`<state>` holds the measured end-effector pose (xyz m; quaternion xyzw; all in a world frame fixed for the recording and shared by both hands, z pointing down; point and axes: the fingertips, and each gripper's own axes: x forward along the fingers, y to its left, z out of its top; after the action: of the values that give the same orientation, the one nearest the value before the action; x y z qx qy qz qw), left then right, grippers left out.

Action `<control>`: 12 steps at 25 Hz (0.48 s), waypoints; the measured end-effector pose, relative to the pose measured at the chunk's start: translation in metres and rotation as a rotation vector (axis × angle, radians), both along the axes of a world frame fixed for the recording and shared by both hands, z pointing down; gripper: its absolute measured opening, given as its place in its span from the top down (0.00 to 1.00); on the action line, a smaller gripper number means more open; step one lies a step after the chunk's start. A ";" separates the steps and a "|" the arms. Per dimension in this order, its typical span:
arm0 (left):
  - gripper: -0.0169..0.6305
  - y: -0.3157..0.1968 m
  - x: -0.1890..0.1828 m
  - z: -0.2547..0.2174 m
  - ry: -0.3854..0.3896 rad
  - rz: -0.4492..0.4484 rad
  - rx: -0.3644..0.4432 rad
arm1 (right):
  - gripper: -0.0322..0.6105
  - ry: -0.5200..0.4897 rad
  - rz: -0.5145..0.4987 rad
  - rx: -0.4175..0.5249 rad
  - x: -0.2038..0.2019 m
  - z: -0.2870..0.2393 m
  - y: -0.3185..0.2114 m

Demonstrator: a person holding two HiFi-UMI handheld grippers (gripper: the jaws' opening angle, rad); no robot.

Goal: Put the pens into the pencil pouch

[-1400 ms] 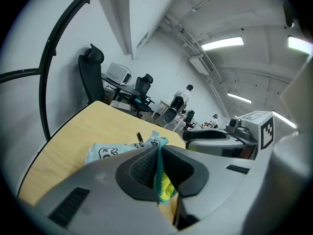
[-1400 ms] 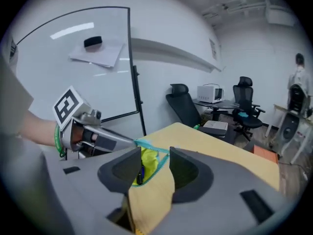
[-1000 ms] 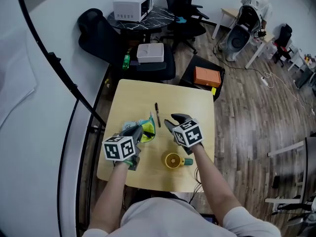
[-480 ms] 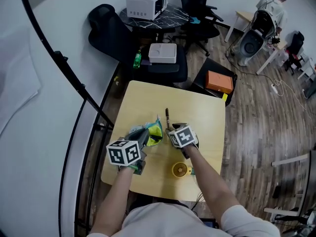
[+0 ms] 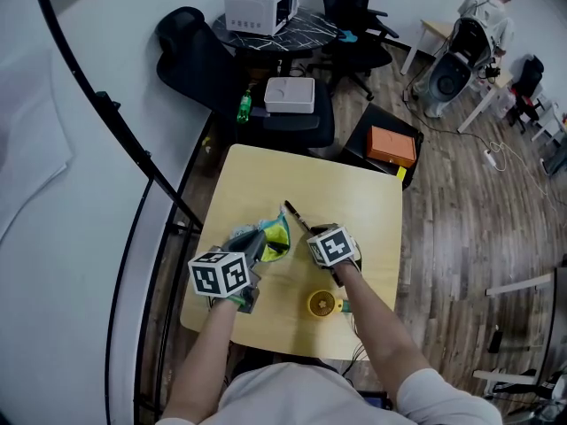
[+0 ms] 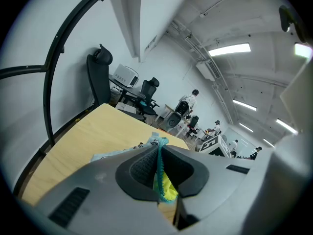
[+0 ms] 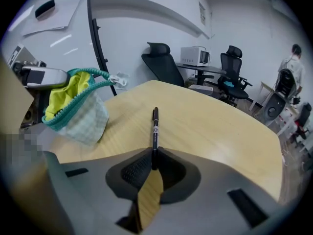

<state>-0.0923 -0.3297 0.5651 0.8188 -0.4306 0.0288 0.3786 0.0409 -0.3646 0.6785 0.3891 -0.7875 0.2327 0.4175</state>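
Both grippers are clenched: the left gripper [image 6: 159, 160] pinches the teal zipper edge of the pencil pouch [image 5: 276, 234], holding its mouth open above the table [image 5: 363, 202], and the right gripper [image 7: 153, 163] nips one end of a black pen [image 7: 155, 129], whose far tip lies just beside that mouth. No pen is visibly inside; this one is left to insert, and no other shows.
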 end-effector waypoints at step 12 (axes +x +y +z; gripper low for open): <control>0.93 0.003 0.004 0.004 -0.050 0.030 0.016 | 0.89 -0.069 -0.070 0.220 0.031 -0.107 0.041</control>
<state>-0.0880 -0.3269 0.5690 0.8273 -0.4277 0.0516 0.3606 0.0722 -0.3233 0.5714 0.3968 -0.8352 0.1435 0.3528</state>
